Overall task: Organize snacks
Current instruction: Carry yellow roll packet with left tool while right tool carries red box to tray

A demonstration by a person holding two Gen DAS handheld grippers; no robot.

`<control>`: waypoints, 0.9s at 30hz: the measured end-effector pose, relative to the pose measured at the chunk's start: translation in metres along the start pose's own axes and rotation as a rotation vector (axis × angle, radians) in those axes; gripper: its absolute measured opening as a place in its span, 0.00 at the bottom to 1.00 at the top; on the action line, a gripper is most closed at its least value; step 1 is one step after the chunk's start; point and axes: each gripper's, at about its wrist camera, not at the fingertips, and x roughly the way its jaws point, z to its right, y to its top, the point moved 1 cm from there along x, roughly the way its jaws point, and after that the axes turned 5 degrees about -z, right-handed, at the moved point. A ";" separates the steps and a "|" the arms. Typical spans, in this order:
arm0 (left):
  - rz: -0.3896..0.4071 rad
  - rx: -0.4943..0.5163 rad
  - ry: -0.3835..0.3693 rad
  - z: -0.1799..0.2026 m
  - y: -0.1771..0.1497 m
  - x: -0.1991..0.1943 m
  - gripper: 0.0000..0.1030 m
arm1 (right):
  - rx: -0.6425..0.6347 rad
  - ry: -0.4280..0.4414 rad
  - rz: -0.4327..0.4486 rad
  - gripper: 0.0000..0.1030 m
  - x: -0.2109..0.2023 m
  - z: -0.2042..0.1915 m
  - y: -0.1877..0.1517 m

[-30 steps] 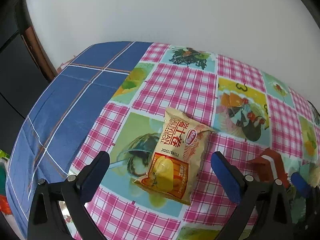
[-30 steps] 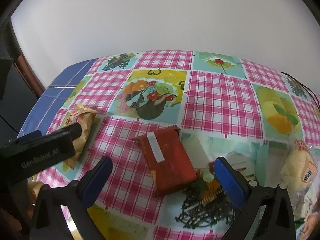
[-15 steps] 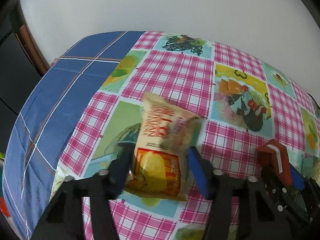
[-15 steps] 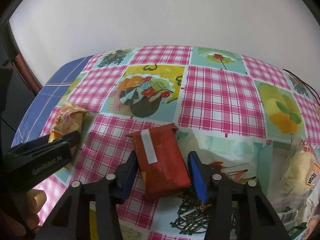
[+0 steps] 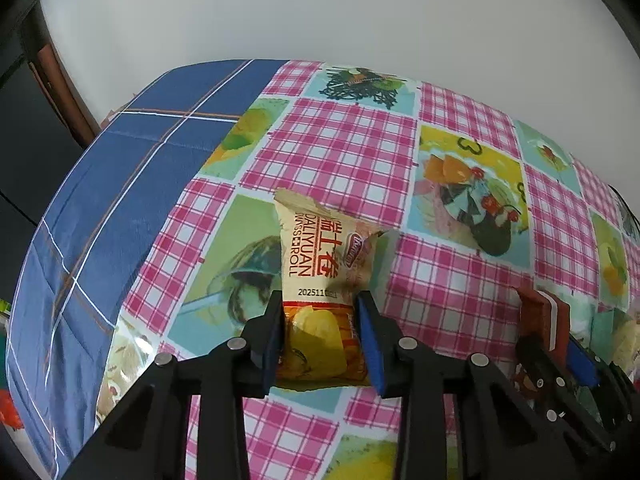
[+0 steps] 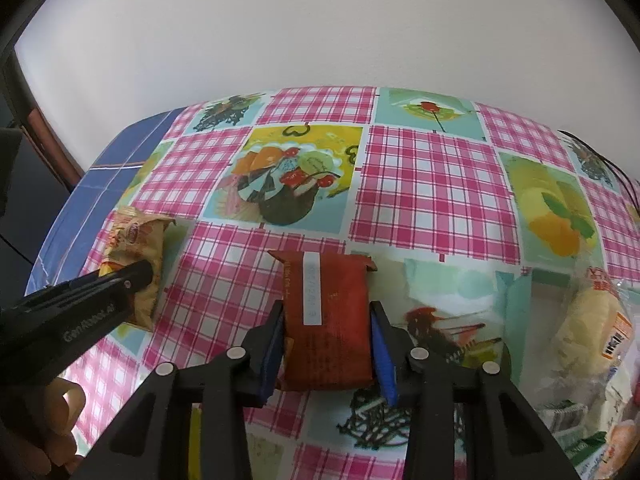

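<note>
Left gripper [image 5: 322, 332] clamped on lower half of Daliyuan Swiss roll packet [image 5: 320, 276] (top end juts forward past blue pads) | right gripper [image 6: 326, 354] clamped on red snack pack [image 6: 326, 316], white strip up | both over checked tablecloth [image 6: 432, 184]

Yellow Swiss roll packet [image 5: 320, 280] pinched between left gripper [image 5: 322, 336] jaws.

even soft daylight, strong fisheye edge-warp
</note>
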 end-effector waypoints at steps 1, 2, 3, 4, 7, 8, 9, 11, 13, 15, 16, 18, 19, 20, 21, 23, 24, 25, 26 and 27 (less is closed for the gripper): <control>-0.001 0.002 0.002 0.001 -0.001 -0.002 0.35 | 0.000 -0.001 -0.003 0.41 -0.002 0.000 -0.001; -0.001 0.001 0.003 0.002 -0.001 -0.004 0.35 | 0.001 -0.001 -0.006 0.41 -0.003 0.000 -0.001; -0.001 -0.001 0.001 0.003 -0.002 -0.007 0.35 | 0.003 0.000 -0.009 0.41 -0.005 0.001 -0.002; -0.003 -0.003 -0.002 0.004 -0.002 -0.010 0.35 | 0.005 0.001 -0.010 0.41 -0.007 0.002 -0.003; -0.001 -0.016 -0.007 0.005 -0.005 -0.023 0.35 | 0.018 0.003 -0.011 0.41 -0.016 0.004 -0.006; 0.002 -0.021 -0.009 0.005 -0.007 -0.028 0.35 | 0.022 0.005 -0.011 0.41 -0.020 0.005 -0.007; 0.005 -0.025 -0.012 0.006 -0.007 -0.033 0.34 | 0.025 0.008 -0.010 0.41 -0.024 0.005 -0.008; 0.010 -0.030 -0.017 0.007 -0.011 -0.042 0.34 | 0.028 0.011 -0.007 0.41 -0.032 0.004 -0.010; 0.012 -0.038 -0.026 0.010 -0.014 -0.051 0.34 | 0.030 0.009 -0.006 0.41 -0.042 0.005 -0.014; 0.020 -0.035 -0.037 0.016 -0.018 -0.062 0.34 | 0.036 0.006 -0.004 0.41 -0.052 0.007 -0.017; 0.027 -0.029 -0.039 0.021 -0.019 -0.068 0.34 | 0.040 0.005 0.001 0.41 -0.060 0.010 -0.019; 0.037 -0.016 -0.046 0.030 -0.022 -0.079 0.34 | 0.043 0.002 0.013 0.41 -0.072 0.015 -0.021; 0.044 -0.010 -0.057 0.035 -0.024 -0.085 0.34 | 0.047 -0.004 0.021 0.41 -0.079 0.019 -0.022; 0.048 -0.008 -0.069 0.040 -0.026 -0.089 0.34 | 0.053 -0.009 0.028 0.41 -0.085 0.024 -0.022; 0.052 -0.006 -0.080 0.045 -0.028 -0.094 0.34 | 0.067 -0.014 0.037 0.41 -0.094 0.031 -0.024; 0.062 0.005 -0.092 0.058 -0.032 -0.104 0.34 | 0.091 -0.019 0.053 0.41 -0.106 0.044 -0.026; 0.068 0.018 -0.098 0.066 -0.034 -0.110 0.34 | 0.104 -0.022 0.058 0.41 -0.112 0.052 -0.028; 0.075 0.031 -0.106 0.075 -0.037 -0.115 0.34 | 0.121 -0.026 0.063 0.41 -0.118 0.062 -0.030; 0.079 0.043 -0.115 0.082 -0.039 -0.120 0.34 | 0.136 -0.030 0.067 0.41 -0.122 0.070 -0.032; 0.084 0.058 -0.127 0.091 -0.042 -0.125 0.34 | 0.152 -0.035 0.071 0.41 -0.127 0.079 -0.035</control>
